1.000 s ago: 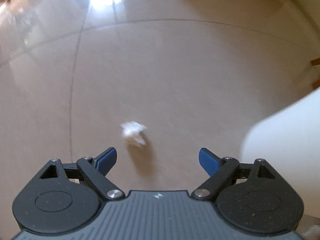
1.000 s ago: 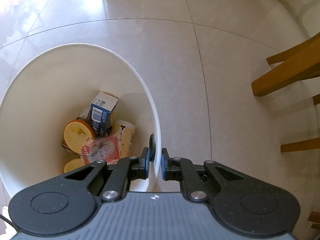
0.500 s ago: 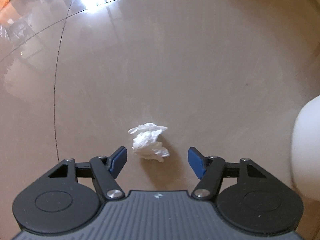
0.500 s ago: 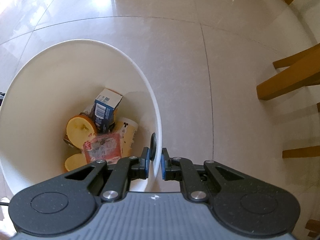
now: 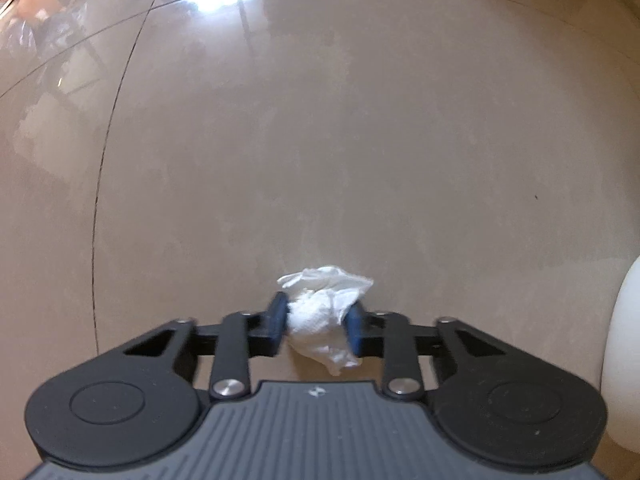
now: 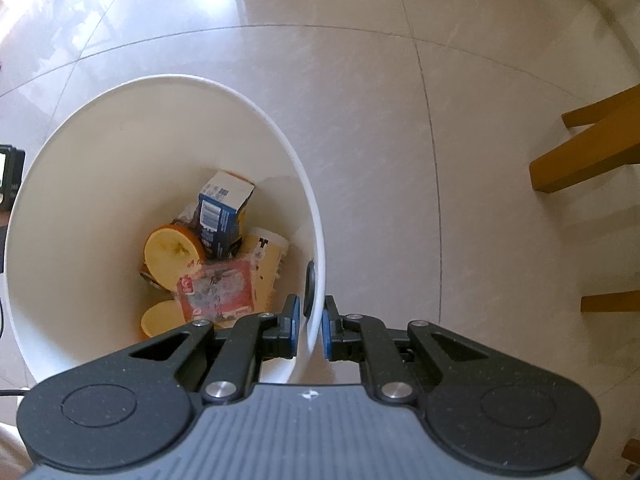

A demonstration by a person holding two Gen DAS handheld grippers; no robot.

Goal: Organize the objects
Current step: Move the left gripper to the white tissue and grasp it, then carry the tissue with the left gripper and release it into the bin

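So the crumpled white tissue [image 5: 325, 322] sits right between the two blue pads of the left gripper [image 5: 318, 326], down on the beige tiled floor [image 5: 320, 160]. The jaws have just been closing and now both pads press into the wad from either side, so it's pinched. A bit of the tissue pokes out past the fingertips on the far side, and a little tail of it hangs back toward the gripper body, slightly nearer the right-hand finger. Whether it's still resting on the tile or already a hair off it, I can't tell from this angle.

Off to the right of those fingers, at the edge of the view, there's a slice of the white bin [image 5: 624, 360].

Over on the right gripper [image 6: 309, 326], the jaws are clamped on the rim of that same white bin [image 6: 60, 240]: one pad inside the wall, one outside, the thin wall sandwiched between them. Left of the fingers, down in the bin, there's a blue carton [image 6: 222, 216], an orange round lid [image 6: 174, 250], a red snack packet [image 6: 218, 290] and a pale paper cup [image 6: 266, 258]. To the right of the fingers, well apart, some wooden furniture legs [image 6: 588, 160] stand on the floor.
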